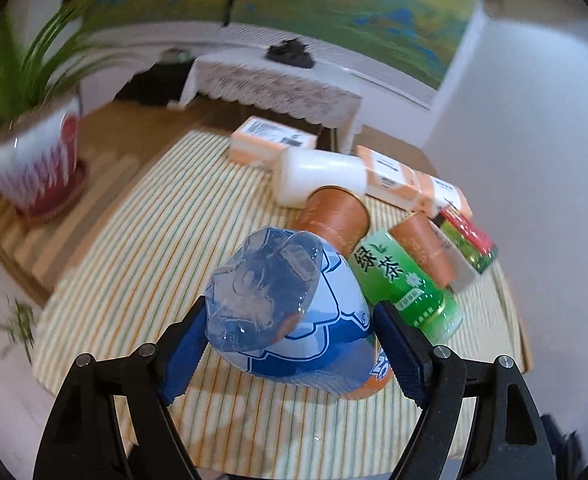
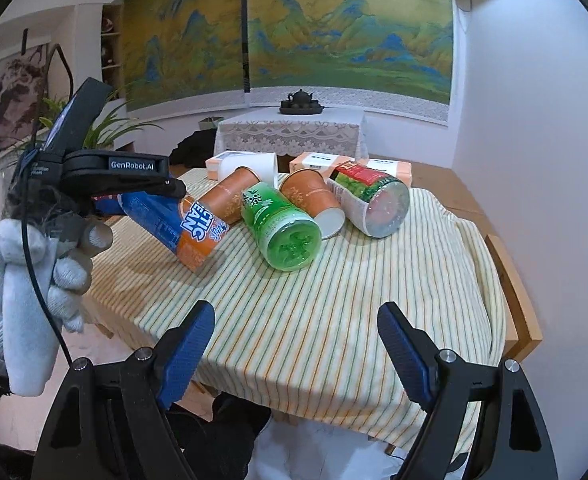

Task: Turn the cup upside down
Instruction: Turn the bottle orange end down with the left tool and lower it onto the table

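Note:
A blue and orange printed plastic cup (image 1: 294, 320) sits tilted between the blue pads of my left gripper (image 1: 292, 344), which is shut on it. Its clear base points up toward the left wrist camera. Its orange end (image 2: 198, 248) hangs low over the striped cloth; I cannot tell whether it touches. In the right wrist view a gloved hand (image 2: 26, 272) holds that left gripper (image 2: 150, 192) at the table's left side. My right gripper (image 2: 295, 340) stands open over the front of the table with nothing between its fingers.
On the striped tablecloth (image 2: 333, 320) several cups lie on their sides: a green one (image 2: 282, 228), two brown paper ones (image 2: 230, 196) (image 2: 309, 196), a red-green one (image 2: 369, 204) and a white one (image 2: 250, 166). Orange boxes (image 2: 385, 170) stand behind. A potted plant (image 1: 34, 160) is left.

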`<state>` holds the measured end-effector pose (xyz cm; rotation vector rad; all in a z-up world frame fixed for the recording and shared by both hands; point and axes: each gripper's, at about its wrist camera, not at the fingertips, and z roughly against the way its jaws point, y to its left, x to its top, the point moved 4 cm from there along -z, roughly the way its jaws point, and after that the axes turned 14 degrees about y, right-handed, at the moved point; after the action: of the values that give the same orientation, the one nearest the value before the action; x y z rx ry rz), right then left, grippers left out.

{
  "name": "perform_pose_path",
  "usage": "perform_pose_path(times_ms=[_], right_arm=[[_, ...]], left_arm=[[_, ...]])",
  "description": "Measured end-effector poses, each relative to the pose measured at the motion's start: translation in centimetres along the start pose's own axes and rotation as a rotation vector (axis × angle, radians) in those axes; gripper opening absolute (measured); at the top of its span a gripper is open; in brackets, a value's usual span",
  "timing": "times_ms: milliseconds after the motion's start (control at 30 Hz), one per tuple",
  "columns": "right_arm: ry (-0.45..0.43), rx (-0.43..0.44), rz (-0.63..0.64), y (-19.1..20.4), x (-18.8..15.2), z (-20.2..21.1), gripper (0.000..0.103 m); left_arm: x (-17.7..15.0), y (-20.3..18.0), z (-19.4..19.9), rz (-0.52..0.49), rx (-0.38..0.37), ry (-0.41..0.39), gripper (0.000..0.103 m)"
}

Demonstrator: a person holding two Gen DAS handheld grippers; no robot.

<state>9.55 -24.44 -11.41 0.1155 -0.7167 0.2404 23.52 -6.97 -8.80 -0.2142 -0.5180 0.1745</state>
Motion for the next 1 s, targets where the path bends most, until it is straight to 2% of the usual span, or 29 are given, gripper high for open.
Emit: perform_pose_path(times_ms=[333,600,667,767,867,1000], right_arm=[[-0.023,-0.028,-0.044,-0.3,0.0,0.2,0.08],[-0.037,-0.049,-0.09,-1.0,-0.1,0.7,0.08],[-0.041,-0.054,-0.103,-1.4,0.0,0.8,0.08],[-0.044,-0.059,-0.119,-1.8,-0.1,1.0,0.08],[-0.047,-0.071,-0.127,-2.0,-0.2,1.2,0.08],[-0.048,-0.074,-0.136,-2.2,-0.3,1.3,0.08]], left_arm=[[-0.6,-3.6,1.6,-0.237,0.116,-0.086,0.083],[-2.5,-7.1,-0.2,-0.402,0.164,-0.077,0.083],[-3.0,-7.7,-0.2,-0.427,0.175,-0.096,0.083],[-3.5,-8.3,-0.1,-0.431,0.148,-0.101,0.083],[-3.8,-8.6,-0.2,-0.416,0.066,-0.08,0.082],[-4.3,-8.6,-0.6,-0.391,0.001,-0.068,0.082]])
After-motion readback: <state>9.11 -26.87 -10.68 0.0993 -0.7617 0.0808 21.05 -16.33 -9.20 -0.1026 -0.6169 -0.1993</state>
